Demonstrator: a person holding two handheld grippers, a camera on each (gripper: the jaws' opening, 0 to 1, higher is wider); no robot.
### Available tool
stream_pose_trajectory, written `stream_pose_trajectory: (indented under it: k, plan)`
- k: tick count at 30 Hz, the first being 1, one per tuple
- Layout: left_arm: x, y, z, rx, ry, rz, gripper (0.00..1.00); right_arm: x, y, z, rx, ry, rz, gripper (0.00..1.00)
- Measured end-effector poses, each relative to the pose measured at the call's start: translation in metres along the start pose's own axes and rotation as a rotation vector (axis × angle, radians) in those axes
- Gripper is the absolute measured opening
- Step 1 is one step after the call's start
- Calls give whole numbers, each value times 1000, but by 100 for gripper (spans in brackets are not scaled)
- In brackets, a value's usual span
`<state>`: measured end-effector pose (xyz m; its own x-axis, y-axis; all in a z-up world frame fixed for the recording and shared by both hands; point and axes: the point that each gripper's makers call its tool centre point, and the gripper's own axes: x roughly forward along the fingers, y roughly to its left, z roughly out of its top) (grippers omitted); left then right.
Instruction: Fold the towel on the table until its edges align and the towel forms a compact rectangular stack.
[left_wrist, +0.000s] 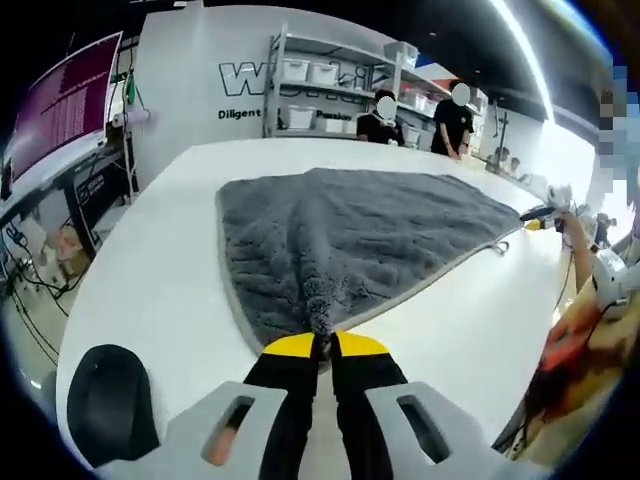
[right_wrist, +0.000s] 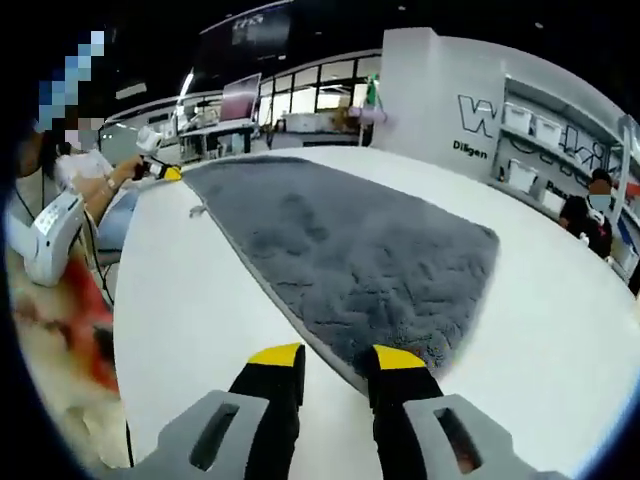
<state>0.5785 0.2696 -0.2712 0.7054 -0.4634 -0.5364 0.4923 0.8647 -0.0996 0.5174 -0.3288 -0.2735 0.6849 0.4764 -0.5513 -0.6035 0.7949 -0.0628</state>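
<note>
Left gripper (left_wrist: 322, 345) has its yellow-tipped fingers (left_wrist: 288, 346) pinched tight on the near corner of the towel (left_wrist: 360, 240), with a little tuft of grey pile bunched up right between them. Over on the right gripper (right_wrist: 338, 360), the fingers (right_wrist: 278, 356) sit apart with a clear gap, and the towel's (right_wrist: 350, 255) bound edge runs into that gap at the corner, so it's lined up but not squeezing anything.

The towel itself is a grey fluffy one, spread mostly flat on the white table (left_wrist: 160, 280), with creases fanning out from the pinched corner in the left gripper view. A small hanging loop (right_wrist: 197, 211) pokes out from its far edge.

A black mouse-shaped thing (left_wrist: 108, 405) sits on the table just left of the left gripper. Shelves (left_wrist: 330, 85) with bins stand along the wall behind, and people are standing around the far side.
</note>
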Motion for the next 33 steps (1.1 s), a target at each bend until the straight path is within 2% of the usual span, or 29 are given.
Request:
stream_pose_trajectory:
  k: [2, 6, 14, 22, 28, 32, 33]
  plan:
    - [0, 0, 0, -2, -3, -1, 4, 1, -4, 0, 27, -1, -6, 12]
    - [0, 0, 0, -9, -10, -4, 4, -3, -4, -3, 28, 1, 3, 1]
    - [-2, -1, -1, -19, -12, -14, 4, -19, 5, -12, 36, 2, 80, 0]
    - [-12, -6, -7, -1, 23, -40, 4, -36, 12, -23, 33, 22, 115, 0]
    - [-18, -14, -12, -1, 30, -64, 4, -43, 18, -28, 76, -10, 147, 0]
    - [-17, -17, -12, 24, 29, -64, 5, -43, 22, -27, 69, -21, 156, 3]
    - [-16, -18, -11, 35, 23, -65, 5, -43, 24, -27, 45, -22, 164, 5]
